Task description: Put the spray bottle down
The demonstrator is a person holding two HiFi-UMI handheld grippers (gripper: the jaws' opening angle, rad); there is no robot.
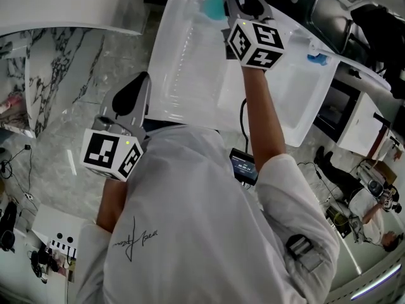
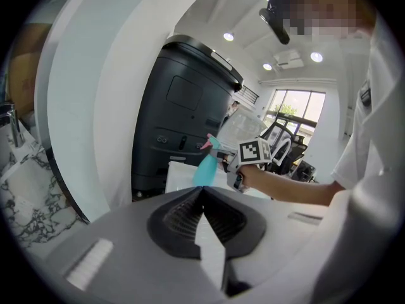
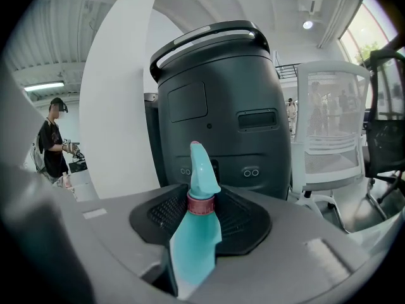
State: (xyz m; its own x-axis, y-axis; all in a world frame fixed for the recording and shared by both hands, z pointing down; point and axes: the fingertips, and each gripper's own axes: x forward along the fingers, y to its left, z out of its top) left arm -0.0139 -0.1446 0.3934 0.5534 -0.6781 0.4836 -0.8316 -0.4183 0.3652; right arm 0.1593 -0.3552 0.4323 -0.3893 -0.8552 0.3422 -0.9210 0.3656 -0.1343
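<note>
closest in, the person's white shirt [image 1: 190, 233] fills the lower head view. at its left side the left gripper [image 2: 202, 192] is held low over the marble floor [image 1: 63, 75], near the front edge of the white table [image 1: 190, 75], with its jaws clenched tip to tip and nothing between them. further out, the right arm reaches across the table, and the right gripper [image 3: 201, 198] grasps the teal spray bottle [image 3: 195, 252], its pads pressing on both sides by the reddish collar. the bottle is upright in that grip, nozzle up, over the far part of the table. its base is hidden in every view, so whether it touches the tabletop cannot be told. just beyond it stands a tall dark grey machine [image 3: 215, 100] with a curved handle on top. to the machine's right is a white mesh chair [image 3: 329, 132], and far off at the left stands a person in dark clothes [image 3: 52, 145]
</note>
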